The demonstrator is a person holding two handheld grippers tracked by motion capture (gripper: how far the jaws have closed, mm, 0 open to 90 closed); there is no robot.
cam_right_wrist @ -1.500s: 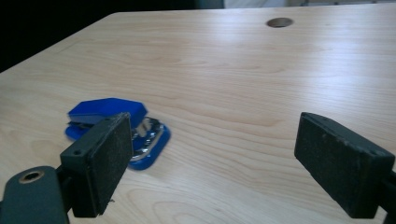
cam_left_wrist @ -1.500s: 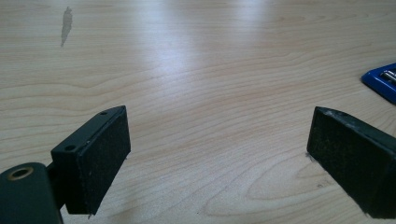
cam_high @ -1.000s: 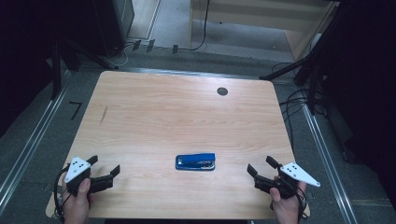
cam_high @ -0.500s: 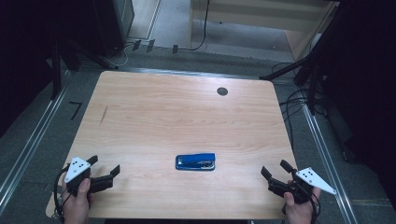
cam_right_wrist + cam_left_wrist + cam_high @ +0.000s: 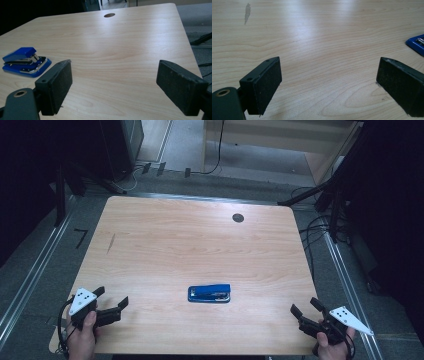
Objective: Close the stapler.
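Observation:
A blue stapler [image 5: 209, 293] lies flat on the wooden table [image 5: 200, 245], near the front edge and about midway across. It shows at the left in the right gripper view [image 5: 24, 61], and its blue corner [image 5: 417, 44] shows at the right edge of the left gripper view. My left gripper [image 5: 111, 301] is held at the front left corner, open and empty, its jaws wide apart [image 5: 329, 85]. At the front right corner my right gripper [image 5: 306, 309] is also open and empty [image 5: 113, 85]. Both stand well clear of the stapler.
A dark round cable hole [image 5: 238, 218] sits near the table's far edge, right of centre. A short dark mark [image 5: 110, 243] is on the left part of the top. Cables and stand legs [image 5: 320, 200] lie on the floor beyond the table's right side.
My right gripper has drawn back toward the front right corner and a little outward. The left gripper and the stapler have stayed where they were.

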